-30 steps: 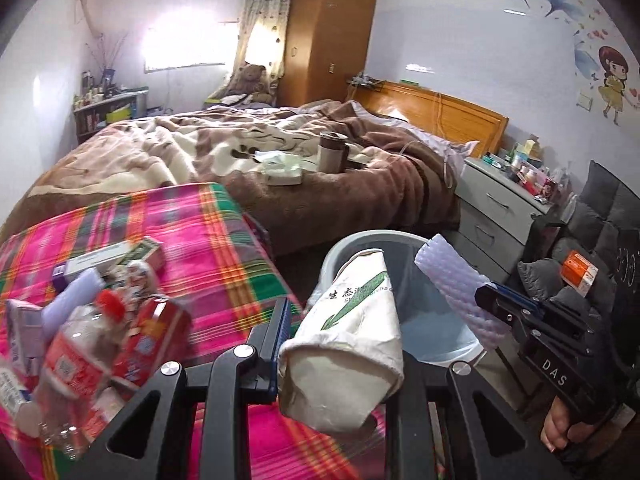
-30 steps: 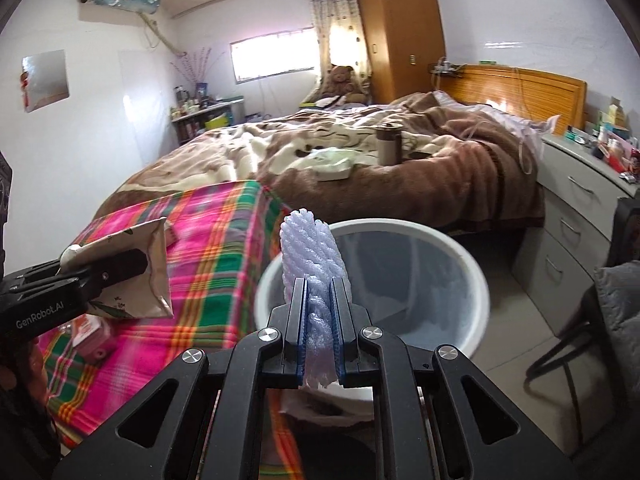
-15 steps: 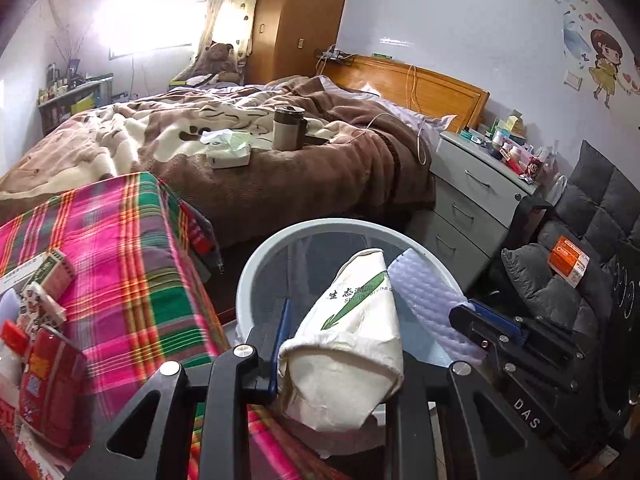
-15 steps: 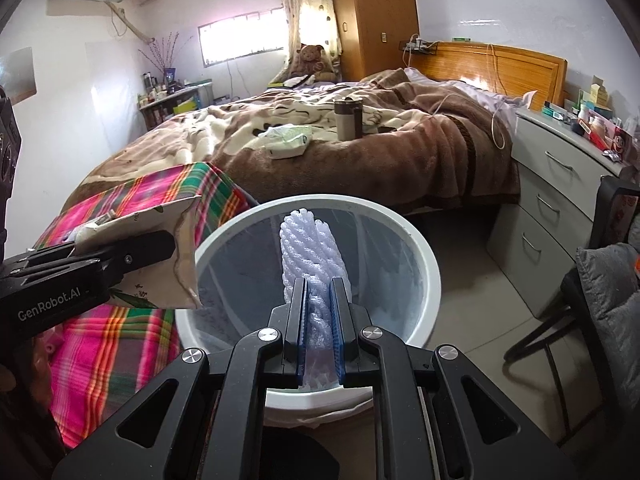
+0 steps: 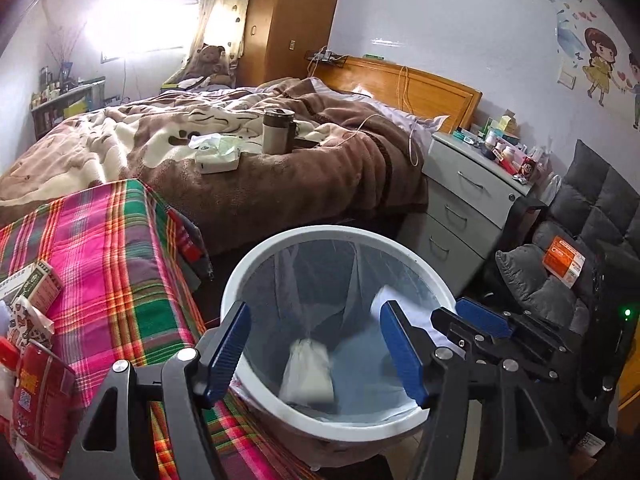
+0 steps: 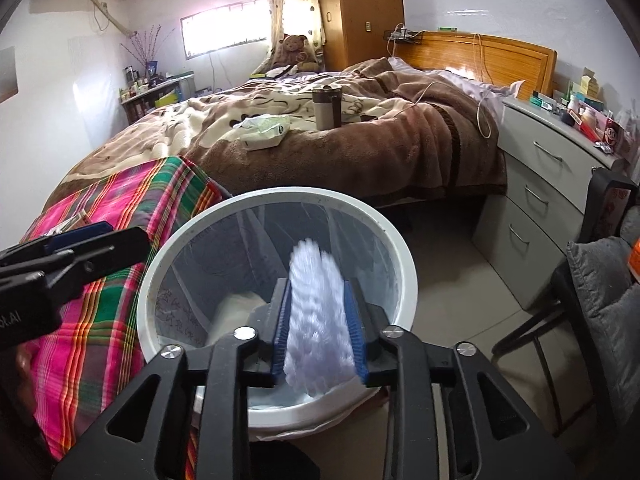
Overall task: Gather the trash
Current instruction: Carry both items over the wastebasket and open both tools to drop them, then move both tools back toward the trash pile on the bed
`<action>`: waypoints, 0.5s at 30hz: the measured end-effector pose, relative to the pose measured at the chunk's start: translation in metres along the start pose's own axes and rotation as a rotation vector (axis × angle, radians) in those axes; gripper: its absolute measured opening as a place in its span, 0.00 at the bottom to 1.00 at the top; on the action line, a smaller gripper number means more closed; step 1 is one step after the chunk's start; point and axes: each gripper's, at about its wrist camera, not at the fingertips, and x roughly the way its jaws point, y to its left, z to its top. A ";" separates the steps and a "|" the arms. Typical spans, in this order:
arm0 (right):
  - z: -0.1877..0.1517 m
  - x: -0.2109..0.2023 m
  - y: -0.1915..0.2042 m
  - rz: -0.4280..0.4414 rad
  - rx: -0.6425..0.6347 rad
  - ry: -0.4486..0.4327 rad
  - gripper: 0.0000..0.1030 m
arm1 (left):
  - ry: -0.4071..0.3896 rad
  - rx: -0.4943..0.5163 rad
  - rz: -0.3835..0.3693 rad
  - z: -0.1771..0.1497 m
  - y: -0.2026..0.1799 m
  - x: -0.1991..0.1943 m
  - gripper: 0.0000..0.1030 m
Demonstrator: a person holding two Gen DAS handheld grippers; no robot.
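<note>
Left wrist view: left gripper [image 5: 316, 350] jaws have just been opening, wide now, nothing between them.
Paper bag [image 5: 308, 372]: blurred, inside the white bin [image 5: 240, 280], straight below the open jaws.
Table trash: red packet [image 5: 40, 396] and boxes on the plaid cloth [image 5: 116, 264], left of this claw, so the left hand is nearer.
Right wrist view: right gripper [image 6: 318, 328] jaws have just been opening, narrow gap.
Foam net sleeve [image 6: 318, 320]: blurred between the pads, long axis along the fingers, over the bin mouth; grip looks released.
</note>
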 end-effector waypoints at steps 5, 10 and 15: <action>0.001 -0.005 0.003 0.001 -0.006 -0.011 0.41 | -0.021 -0.006 0.009 -0.002 0.006 -0.015 0.65; 0.003 -0.014 0.009 0.020 0.001 -0.039 0.57 | -0.050 -0.009 0.041 -0.007 0.015 -0.037 0.65; 0.003 -0.020 0.020 0.033 0.001 -0.060 0.57 | -0.078 -0.024 0.088 -0.013 0.028 -0.063 0.65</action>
